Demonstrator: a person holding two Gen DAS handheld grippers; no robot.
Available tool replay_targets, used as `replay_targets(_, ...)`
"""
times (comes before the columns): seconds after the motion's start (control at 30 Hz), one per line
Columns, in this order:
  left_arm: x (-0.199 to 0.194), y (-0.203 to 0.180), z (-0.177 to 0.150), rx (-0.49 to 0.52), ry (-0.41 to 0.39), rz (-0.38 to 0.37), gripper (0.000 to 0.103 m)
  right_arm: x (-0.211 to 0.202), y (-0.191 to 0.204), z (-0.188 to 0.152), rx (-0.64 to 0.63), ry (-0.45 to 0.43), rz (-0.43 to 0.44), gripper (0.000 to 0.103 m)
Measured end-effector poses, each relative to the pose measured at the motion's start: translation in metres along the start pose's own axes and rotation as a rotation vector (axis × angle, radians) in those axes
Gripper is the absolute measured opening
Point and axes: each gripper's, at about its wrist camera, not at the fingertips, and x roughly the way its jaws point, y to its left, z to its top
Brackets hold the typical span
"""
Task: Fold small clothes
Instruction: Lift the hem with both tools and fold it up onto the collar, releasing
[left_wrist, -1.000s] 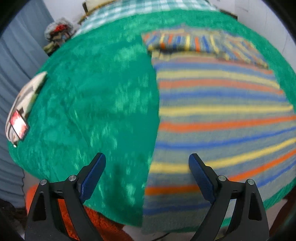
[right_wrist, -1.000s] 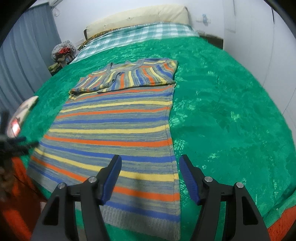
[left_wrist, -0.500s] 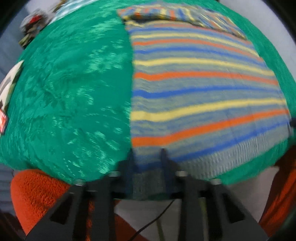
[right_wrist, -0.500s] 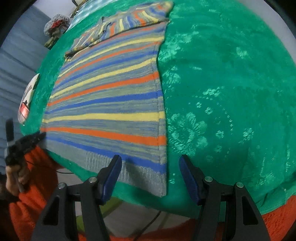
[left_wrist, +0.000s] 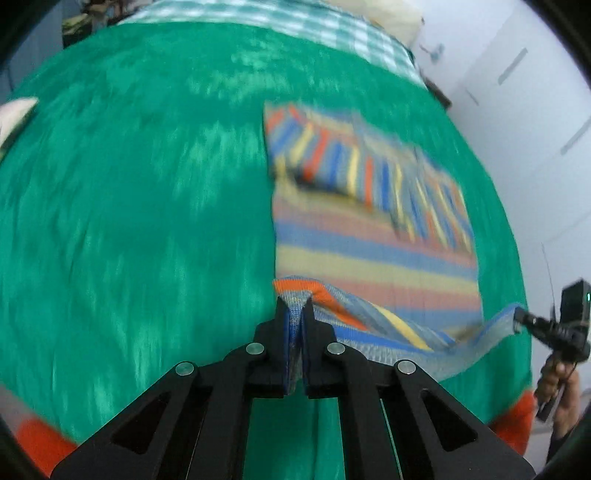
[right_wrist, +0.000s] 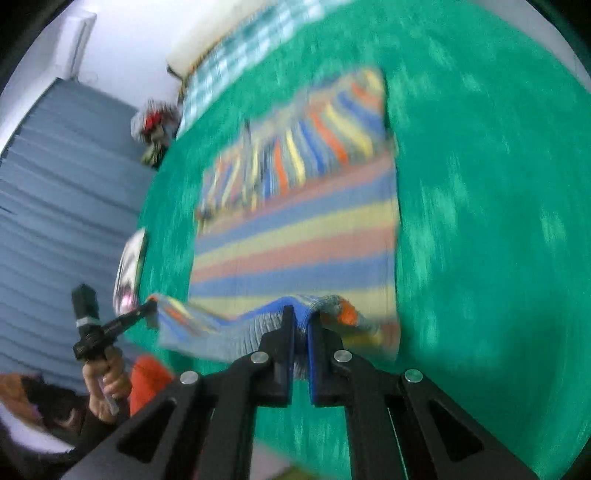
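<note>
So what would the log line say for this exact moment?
step: fold hem up | left gripper: shut on striped sweater hem corner | right gripper: shut on other corner | hem lifted off green blanket | view blurred

Left gripper jaws clamp striped sweater hem (lifted) over green blanket.

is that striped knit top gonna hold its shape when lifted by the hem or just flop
Probably flop: the striped top sags in a curve between the left tongs and right tongs, each shut on a hem corner. It seems light, lifting from small pinches. The knit likely grips the green blanket and drags, not slides.
</note>
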Motion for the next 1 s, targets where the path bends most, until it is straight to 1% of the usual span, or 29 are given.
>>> replay_targets(0.03, 0.012, 0.002, 0.026, -0.013, -0.016, -0.003, 0.003, 0.006, 0.000, 0.019, -0.005, -0.032, -0.009, 0.005)
replay_targets(0.1, 0.032, -0.002, 0.063, -0.031, -0.040, 0.006, 0.003, 0.020, -0.001, 0.061, -0.001, -0.087, -0.022, 0.005)
replay_targets(0.2, 0.064, -0.009, 0.115, -0.052, -0.060, 0.040, 0.003, 0.043, -0.008, 0.119, 0.023, -0.145, -0.036, 0.005)
replay_targets(0.27, 0.078, -0.012, 0.139, -0.055, -0.057, 0.050, 0.003, 0.058, -0.016, 0.157, 0.066, -0.167, -0.029, 0.005)
replay_targets(0.33, 0.095, -0.017, 0.163, -0.049, -0.052, 0.066, 0.003, 0.071, -0.022, 0.188, 0.087, -0.170, -0.036, 0.005)
replay_targets(0.4, 0.113, -0.021, 0.180, -0.034, -0.034, 0.086, 0.004, 0.083, -0.028, 0.206, 0.094, -0.172, -0.040, 0.005)
replay_targets(0.47, 0.136, -0.019, 0.202, -0.053, 0.000, 0.118, 0.014, 0.097, -0.042, 0.227, 0.145, -0.184, -0.033, 0.006)
replay_targets(0.5, 0.149, -0.014, 0.214, -0.085, 0.015, 0.159, 0.019, 0.102, -0.052, 0.234, 0.178, -0.189, -0.017, 0.008)
replay_targets(0.53, 0.152, -0.009, 0.221, -0.109, 0.012, 0.193, 0.028, 0.111, -0.067, 0.242, 0.236, -0.202, 0.004, 0.014)
replay_targets(0.57, 0.155, -0.004, 0.229, -0.145, -0.002, 0.221, 0.030, 0.116, -0.074, 0.247, 0.270, -0.221, -0.010, 0.022)
replay_targets(0.6, 0.155, 0.002, 0.235, -0.176, -0.017, 0.227, 0.037, 0.117, -0.082, 0.249, 0.305, -0.252, -0.041, 0.042)
replay_targets(0.63, 0.152, 0.008, 0.239, -0.204, -0.033, 0.222, 0.040, 0.114, -0.088, 0.249, 0.328, -0.295, -0.068, 0.044)
replay_targets(0.67, 0.148, 0.012, 0.241, -0.216, -0.046, 0.210, 0.041, 0.110, -0.090, 0.249, 0.327, -0.317, -0.073, 0.044)
replay_targets(0.73, 0.138, 0.012, 0.237, -0.191, -0.076, 0.197, 0.053, 0.101, -0.088, 0.248, 0.295, -0.331, -0.091, 0.044)
replay_targets(0.77, 0.130, 0.010, 0.230, -0.156, -0.096, 0.212, 0.054, 0.097, -0.081, 0.246, 0.245, -0.326, -0.115, 0.044)
replay_targets(0.8, 0.121, 0.006, 0.219, -0.114, -0.121, 0.233, 0.054, 0.094, -0.072, 0.243, 0.175, -0.311, -0.158, 0.044)
replay_targets(0.83, 0.116, 0.004, 0.210, -0.087, -0.140, 0.230, 0.058, 0.092, -0.063, 0.241, 0.116, -0.295, -0.196, 0.044)
replay_targets(0.87, 0.110, 0.001, 0.198, -0.061, -0.152, 0.217, 0.061, 0.091, -0.052, 0.237, 0.060, -0.280, -0.213, 0.044)
replay_targets(0.9, 0.108, -0.001, 0.189, -0.043, -0.153, 0.203, 0.065, 0.093, -0.039, 0.233, -0.002, -0.246, -0.217, 0.043)
replay_targets(0.93, 0.106, -0.005, 0.176, -0.018, -0.145, 0.185, 0.065, 0.098, -0.028, 0.230, -0.053, -0.203, -0.215, 0.043)
replay_targets(0.97, 0.108, -0.009, 0.163, 0.004, -0.127, 0.169, 0.065, 0.108, -0.013, 0.227, -0.115, -0.131, -0.196, 0.043)
replay_targets(1.0, 0.112, -0.016, 0.146, 0.033, -0.103, 0.155, 0.065, 0.118, -0.003, 0.225, -0.147, -0.073, -0.177, 0.043)
